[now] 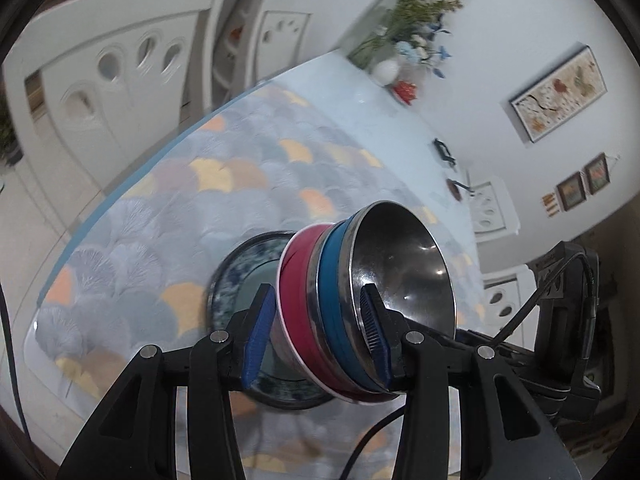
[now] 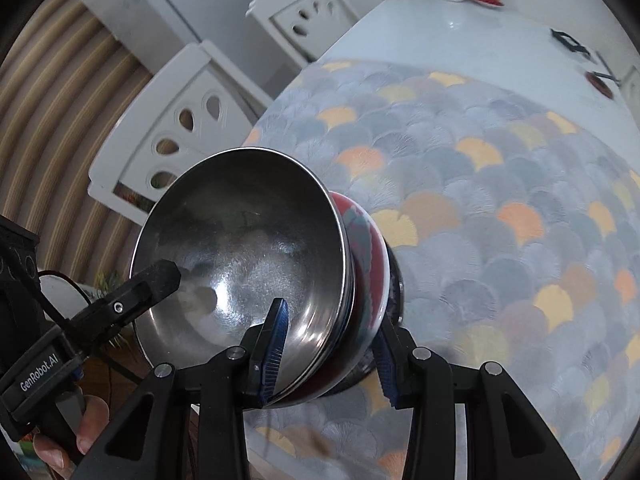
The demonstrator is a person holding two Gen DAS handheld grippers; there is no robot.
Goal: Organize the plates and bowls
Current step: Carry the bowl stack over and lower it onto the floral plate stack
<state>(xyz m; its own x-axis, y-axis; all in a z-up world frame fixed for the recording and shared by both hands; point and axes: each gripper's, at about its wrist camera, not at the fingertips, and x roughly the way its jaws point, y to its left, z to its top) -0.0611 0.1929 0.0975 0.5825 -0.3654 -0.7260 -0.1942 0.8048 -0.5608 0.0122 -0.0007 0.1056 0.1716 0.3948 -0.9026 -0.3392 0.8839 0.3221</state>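
A stack of steel bowls (image 1: pixel 404 264) with a blue band (image 1: pixel 340 300) and a red band (image 1: pixel 298 288) sits on a dark patterned plate (image 1: pixel 240 276) on the table. My left gripper (image 1: pixel 320 332) is shut on the stack's wall, one pad inside and one outside. In the right wrist view my right gripper (image 2: pixel 332 354) is shut on the same bowl stack (image 2: pixel 240 248) from the opposite side. The left gripper's finger (image 2: pixel 156 276) shows inside the top bowl. The plate (image 2: pixel 396 280) is mostly hidden under the stack.
The table has a fan-patterned cloth (image 2: pixel 480 200). White chairs (image 1: pixel 120 80) stand along its edge. A vase with flowers (image 1: pixel 404 48), a red dish (image 1: pixel 406 90) and small dark items (image 2: pixel 600 80) lie at the far end.
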